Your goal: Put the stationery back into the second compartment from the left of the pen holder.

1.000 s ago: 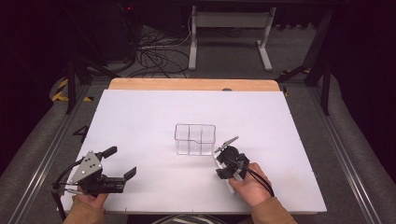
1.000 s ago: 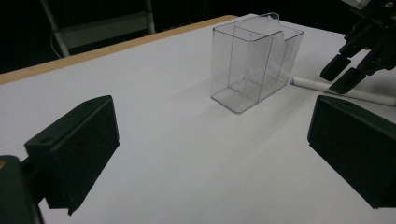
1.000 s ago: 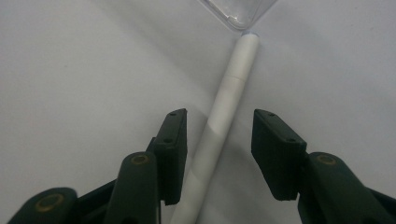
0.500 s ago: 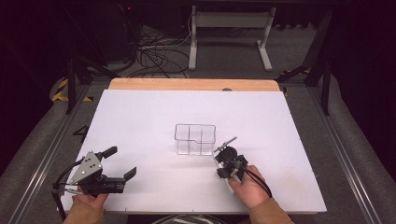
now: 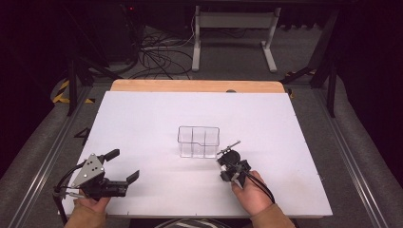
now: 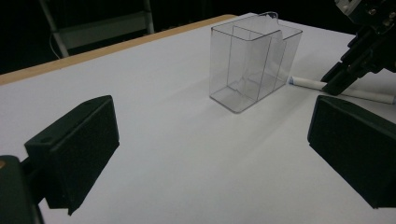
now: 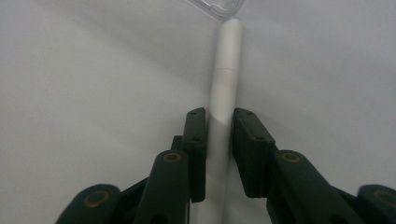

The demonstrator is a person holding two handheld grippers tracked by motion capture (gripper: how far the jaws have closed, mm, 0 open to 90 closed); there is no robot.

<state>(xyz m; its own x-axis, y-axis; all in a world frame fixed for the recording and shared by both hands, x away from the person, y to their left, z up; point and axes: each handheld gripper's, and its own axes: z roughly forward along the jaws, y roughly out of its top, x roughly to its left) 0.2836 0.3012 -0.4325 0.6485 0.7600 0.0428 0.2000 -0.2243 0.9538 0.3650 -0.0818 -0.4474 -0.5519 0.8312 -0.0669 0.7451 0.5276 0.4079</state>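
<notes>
Right gripper (image 7: 219, 126) clenched on slim white cylindrical pen (image 7: 226, 70), flat on matte bench (image 5: 142, 118); clear plastic box (image 5: 198, 141) adjacent. Left gripper (image 6: 210, 140) released.

— Position of the container (image 5: 199, 141)?
— Centre of the table (image 5: 142, 114), ahead of both my hands.
— And the pen (image 7: 224, 88)?
— On the table, just right of it, tip at its corner, between my right gripper's (image 7: 218, 117) jaws.
— Left gripper (image 5: 122, 166)?
— Near-left, well apart.
</notes>
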